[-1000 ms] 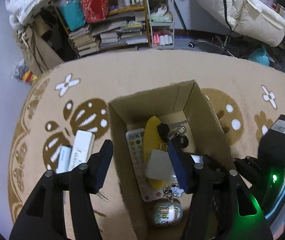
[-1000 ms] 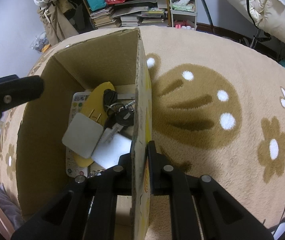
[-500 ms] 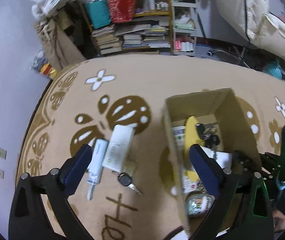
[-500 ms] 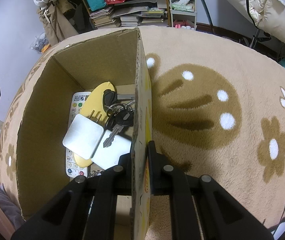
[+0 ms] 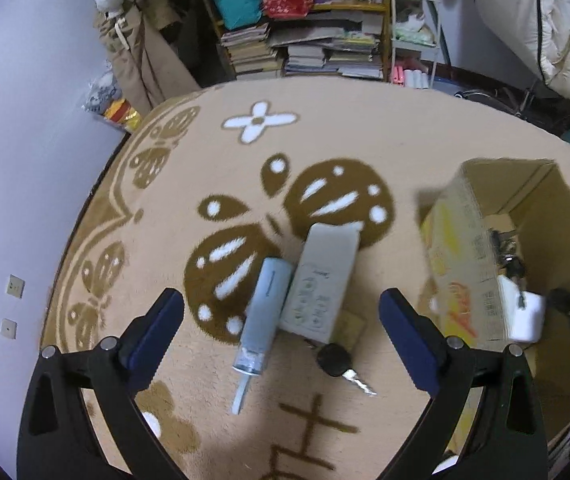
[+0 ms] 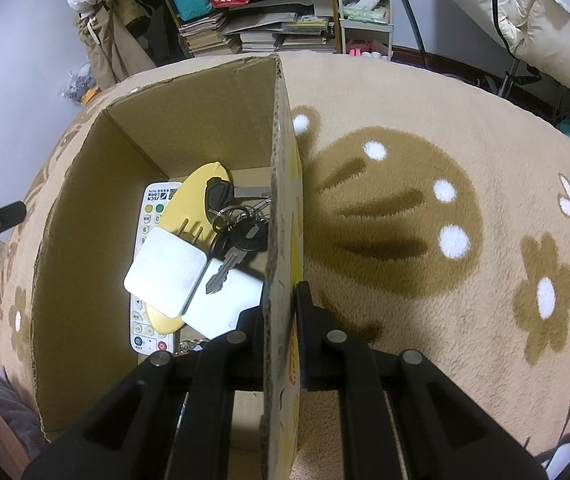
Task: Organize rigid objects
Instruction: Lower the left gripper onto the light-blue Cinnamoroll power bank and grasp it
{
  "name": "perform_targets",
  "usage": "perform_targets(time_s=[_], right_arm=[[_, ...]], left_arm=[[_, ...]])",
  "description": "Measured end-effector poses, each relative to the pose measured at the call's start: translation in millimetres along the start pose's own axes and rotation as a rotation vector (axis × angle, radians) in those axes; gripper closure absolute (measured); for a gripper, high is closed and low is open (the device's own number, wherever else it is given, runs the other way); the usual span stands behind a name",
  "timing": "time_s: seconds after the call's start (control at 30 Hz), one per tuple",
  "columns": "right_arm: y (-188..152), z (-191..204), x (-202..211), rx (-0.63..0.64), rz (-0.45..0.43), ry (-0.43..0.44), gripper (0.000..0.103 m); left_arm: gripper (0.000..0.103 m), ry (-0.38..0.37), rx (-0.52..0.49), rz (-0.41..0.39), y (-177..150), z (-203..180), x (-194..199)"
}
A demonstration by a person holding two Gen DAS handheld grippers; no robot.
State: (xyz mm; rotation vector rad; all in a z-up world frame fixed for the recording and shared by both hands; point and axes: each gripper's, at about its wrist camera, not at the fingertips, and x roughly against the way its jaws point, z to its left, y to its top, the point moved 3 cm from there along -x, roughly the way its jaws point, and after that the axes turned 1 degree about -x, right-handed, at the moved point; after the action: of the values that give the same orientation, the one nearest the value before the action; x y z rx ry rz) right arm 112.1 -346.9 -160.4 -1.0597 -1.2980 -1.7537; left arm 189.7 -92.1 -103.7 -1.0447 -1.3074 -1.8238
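Over the rug, left gripper (image 5: 281, 336) has swung from box (image 6: 189, 140) to remote (image 5: 323, 280), jaws wide; right gripper (image 6: 279, 316) pinches the box wall.

Left wrist view looks down from above the rug (image 5: 365, 140); right wrist view looks down close along the box (image 6: 281, 208) wall. Both show the box.

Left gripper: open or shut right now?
Open. The left gripper has its blue pads spread wide, empty, above the rug items.
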Motion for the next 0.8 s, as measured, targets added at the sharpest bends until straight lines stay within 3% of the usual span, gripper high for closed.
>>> perform_targets(time_s=[0.2,0.47,0.57,0.8], right_arm=[[0.1,1.7,-1.4,-0.003,0.006,-0.002,0.092],[0.5,-0.6,-3.2,-0.006,0.008,0.002,0.092],[0.3,0.4,-2.8,-0.008,0.008,0.002,0.092],[0.3,0.1,-2.8,-0.006,0.008,0.002,0.092]], left_arm=[[0.006,-0.047,0.050,0.045,-12.7,26.8,-35.0],[0.006,-0.028,0.058,0.103,-22.0,46.2,-72.5],[0.013,-0.029,0.061,0.119,-23.1,47.3,-79.9],[0.018,-0.019,0.059,0.164,-27.8,47.0,-97.1]])
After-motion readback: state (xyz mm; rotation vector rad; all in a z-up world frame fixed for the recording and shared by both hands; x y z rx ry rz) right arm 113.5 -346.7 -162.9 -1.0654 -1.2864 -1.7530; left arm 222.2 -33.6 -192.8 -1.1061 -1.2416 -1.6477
